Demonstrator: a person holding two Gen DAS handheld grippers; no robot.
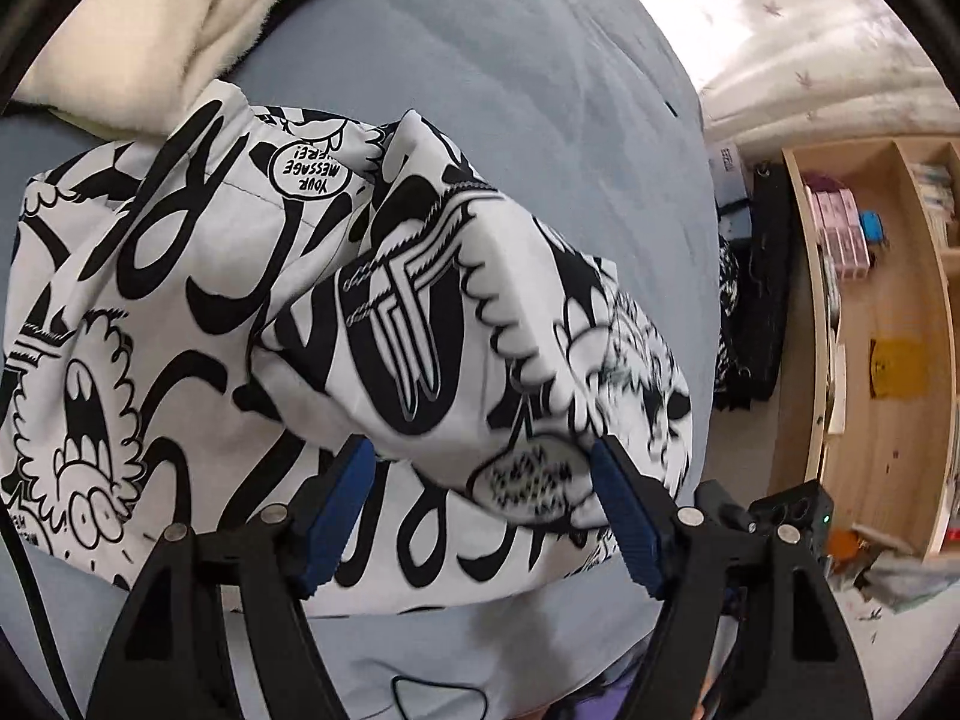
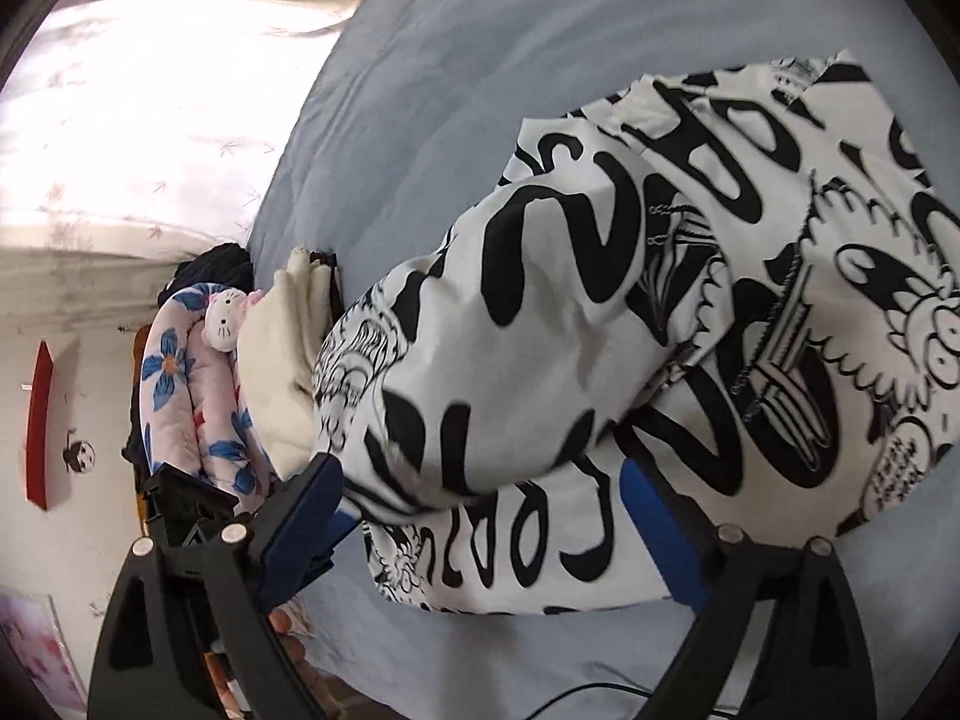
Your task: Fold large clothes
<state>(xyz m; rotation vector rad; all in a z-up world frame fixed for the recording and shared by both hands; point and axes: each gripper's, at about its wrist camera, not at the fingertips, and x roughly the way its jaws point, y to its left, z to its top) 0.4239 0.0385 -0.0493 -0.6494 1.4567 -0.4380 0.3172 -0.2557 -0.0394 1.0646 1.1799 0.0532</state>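
A big white piece of clothing covered in black cartoon drawings and fat letters (image 1: pixel 252 312) lies bunched up on a soft grey-blue bed cover (image 1: pixel 510 90); it is partly folded, with one thick fold piled on top of the flat part; a speech bubble on it reads "YOUR MESSAGE HERE" upside down.

In the left wrist view, the left gripper (image 1: pixel 483 450), black with blue pads, points down at the cloth; its two fingers stand wide apart; the folded edge of the cloth sits between them and the right pad looks close to it, but the pads do not squeeze it; the cloth is let go. A fluffy cream blanket (image 1: pixel 156 36) lies at the top left, touching the far edge of the clothing; a light wooden shelf with pink boxes (image 1: pixel 864 312) stands off to the right, past the bed; a pale curtain with small leaf shapes (image 1: pixel 810 30) hangs at the top right.

In the right wrist view, the right gripper (image 2: pixel 480 474), also black with blue pads, has its fingers spread wide too; a puffy fold of the same clothing (image 2: pixel 540 312) bulges up between them, but the pads do not press on it. To the left, a pink quilt with blue flowers (image 2: pixel 174 384) is rolled up beside a cream pillow (image 2: pixel 282 372); a small white cat toy (image 2: pixel 225 321) rests on the quilt.
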